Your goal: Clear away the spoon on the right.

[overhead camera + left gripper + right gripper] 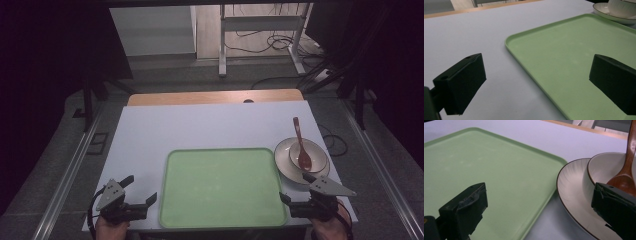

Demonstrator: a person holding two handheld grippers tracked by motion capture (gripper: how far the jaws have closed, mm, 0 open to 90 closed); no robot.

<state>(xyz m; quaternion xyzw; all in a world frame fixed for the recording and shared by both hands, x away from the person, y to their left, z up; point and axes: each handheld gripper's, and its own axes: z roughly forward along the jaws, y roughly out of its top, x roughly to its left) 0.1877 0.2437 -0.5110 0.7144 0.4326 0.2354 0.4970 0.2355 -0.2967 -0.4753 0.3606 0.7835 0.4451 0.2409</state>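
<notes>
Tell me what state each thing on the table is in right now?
Green tray: flat, empty.
Plate: beside the tray, bowl on it.
Bowl: upright, spoon inside.
Wooden spoon: resting in the bowl.
Left gripper: open, empty.
Right gripper: open, empty.

White table (pixel 200 125) w/ green tray (pixel 222 187) near front edge; plate (pixel 285 162) just right of tray, apparently not touching it.
</notes>
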